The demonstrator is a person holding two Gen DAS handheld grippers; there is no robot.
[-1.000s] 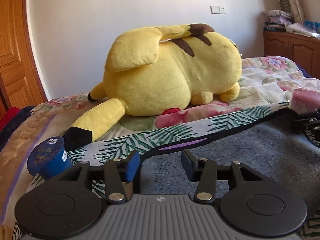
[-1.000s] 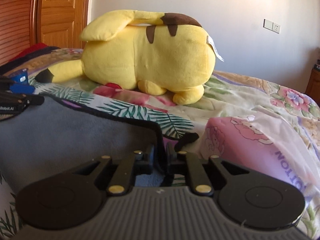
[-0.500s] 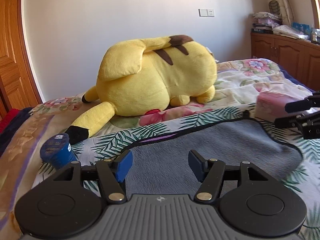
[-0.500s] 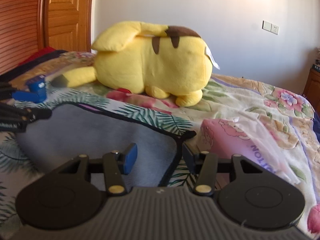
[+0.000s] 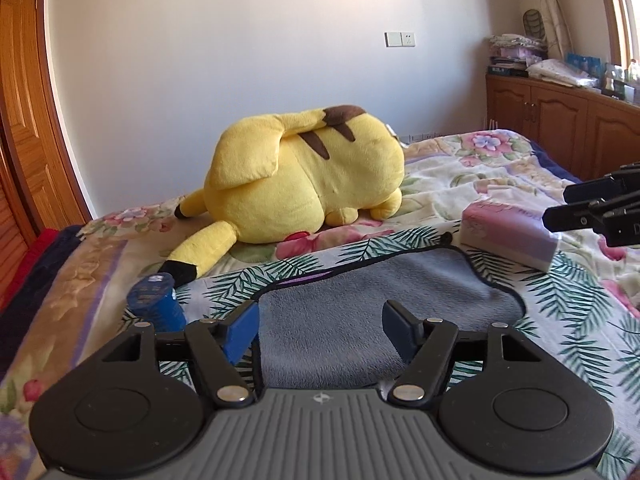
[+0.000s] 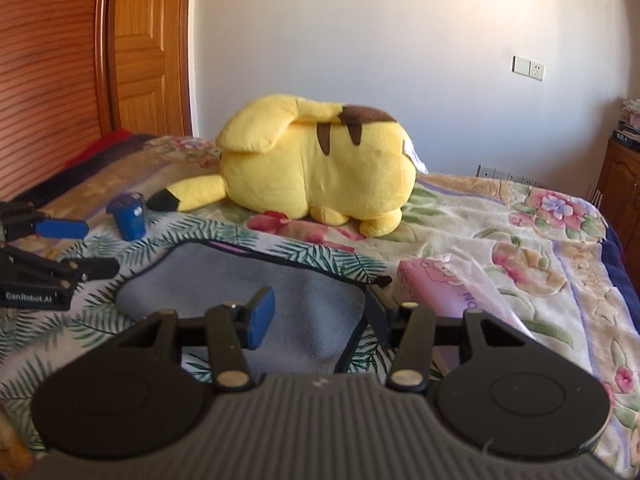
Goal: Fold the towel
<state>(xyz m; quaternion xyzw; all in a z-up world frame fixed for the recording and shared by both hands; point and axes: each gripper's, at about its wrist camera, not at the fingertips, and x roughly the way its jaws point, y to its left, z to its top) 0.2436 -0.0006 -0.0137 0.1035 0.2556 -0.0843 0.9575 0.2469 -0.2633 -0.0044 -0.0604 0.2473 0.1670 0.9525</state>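
A grey towel (image 5: 360, 300) with a black hem and a palm-leaf printed side lies folded on the bed; it also shows in the right wrist view (image 6: 248, 288). My left gripper (image 5: 320, 328) is open and empty, raised just above the towel's near left part. My right gripper (image 6: 320, 312) is open and empty above the towel's right edge. Each gripper shows in the other's view: the right one at the far right (image 5: 592, 208), the left one at the far left (image 6: 60, 248).
A big yellow plush toy (image 5: 304, 184) lies behind the towel. A blue cup (image 5: 154, 300) lies at the towel's left. A pink tissue pack (image 5: 508, 232) sits at its right. A wooden cabinet (image 5: 560, 120) stands at the far right, a wooden door (image 6: 148, 48) at the left.
The right gripper has opened and let go of the towel's edge. Both grippers have pulled back and up from the towel, which now lies flat on the bed.
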